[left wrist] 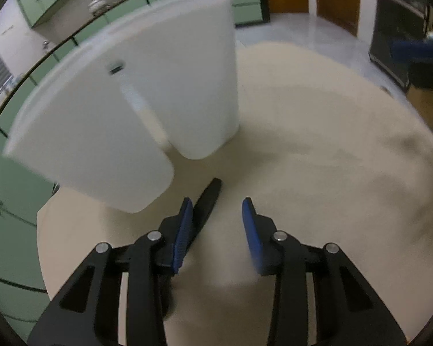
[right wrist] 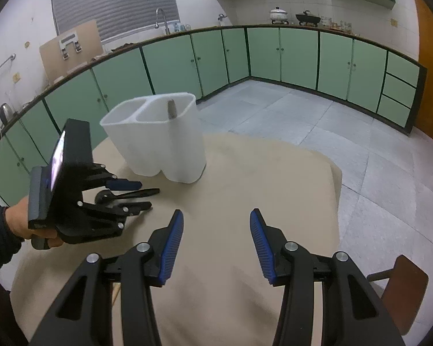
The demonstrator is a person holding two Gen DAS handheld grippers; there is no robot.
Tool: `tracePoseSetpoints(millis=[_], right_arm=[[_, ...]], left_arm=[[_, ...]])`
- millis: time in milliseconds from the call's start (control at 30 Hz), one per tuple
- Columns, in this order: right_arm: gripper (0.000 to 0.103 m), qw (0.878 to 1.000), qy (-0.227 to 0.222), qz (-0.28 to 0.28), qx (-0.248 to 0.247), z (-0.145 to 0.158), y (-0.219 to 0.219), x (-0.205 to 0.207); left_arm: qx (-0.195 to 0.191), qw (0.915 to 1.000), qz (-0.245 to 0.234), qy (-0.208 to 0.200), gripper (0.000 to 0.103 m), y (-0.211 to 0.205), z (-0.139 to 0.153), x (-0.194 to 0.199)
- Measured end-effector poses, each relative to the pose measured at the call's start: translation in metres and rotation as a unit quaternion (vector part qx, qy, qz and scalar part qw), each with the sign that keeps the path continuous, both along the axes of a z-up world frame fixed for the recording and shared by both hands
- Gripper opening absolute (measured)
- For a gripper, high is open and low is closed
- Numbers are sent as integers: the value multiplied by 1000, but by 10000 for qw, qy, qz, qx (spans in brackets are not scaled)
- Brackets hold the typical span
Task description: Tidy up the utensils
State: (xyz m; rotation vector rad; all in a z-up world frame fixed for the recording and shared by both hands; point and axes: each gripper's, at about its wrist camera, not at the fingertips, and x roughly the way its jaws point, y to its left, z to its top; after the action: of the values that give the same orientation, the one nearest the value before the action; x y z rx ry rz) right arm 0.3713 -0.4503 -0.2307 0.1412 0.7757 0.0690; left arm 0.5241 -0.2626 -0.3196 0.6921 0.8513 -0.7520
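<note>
A white two-compartment utensil holder [right wrist: 164, 147] stands on the beige-covered table [right wrist: 259, 178], and a grey-brown handle [right wrist: 171, 109] sticks up from its right compartment. In the left wrist view the holder [left wrist: 124, 115] looms blurred just ahead. A black spoon [right wrist: 130, 193] lies flat on the cloth in front of it. My left gripper [right wrist: 145, 195] straddles the spoon with its jaws apart. The spoon's handle [left wrist: 207, 201] runs along the left pad [left wrist: 184, 227], clear of the right pad. My right gripper [right wrist: 216, 216] hangs open over bare cloth, with nothing between its fingers.
The table's edge curves round at the right and far side, with grey tiled floor [right wrist: 360, 132] beyond. A brown chair seat [right wrist: 404, 285] sits at the lower right. Green cabinets [right wrist: 274, 54] line the walls. A person's hand and dark sleeve [right wrist: 11, 225] hold the left gripper.
</note>
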Motion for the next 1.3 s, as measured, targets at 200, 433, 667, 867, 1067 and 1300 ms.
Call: tracePoseSetpoints(millis=[200, 433, 667, 867, 1067, 1300], right_arm=[[48, 10000, 6, -28, 63, -7, -7, 5], [48, 10000, -19, -17, 82, -3, -8, -4], [48, 9999, -102, -51, 60, 11, -5, -14], [48, 9999, -167, 14, -7, 24, 5, -18], [48, 9997, -263, 0, -5, 32, 3, -23], [48, 9998, -160, -148, 30, 20, -11, -25]], left_arm=[[48, 9999, -131, 12, 3, -3, 0, -3], [-317, 9994, -155, -45, 0, 10, 26, -21], [-1698, 9854, 146, -75, 0, 45, 117, -35], [-2380, 9695, 468, -345, 0, 45, 185, -19], [-1447, 9893, -161, -32, 4, 11, 158, -30], [-587, 9969, -419, 303, 23, -13, 66, -40]])
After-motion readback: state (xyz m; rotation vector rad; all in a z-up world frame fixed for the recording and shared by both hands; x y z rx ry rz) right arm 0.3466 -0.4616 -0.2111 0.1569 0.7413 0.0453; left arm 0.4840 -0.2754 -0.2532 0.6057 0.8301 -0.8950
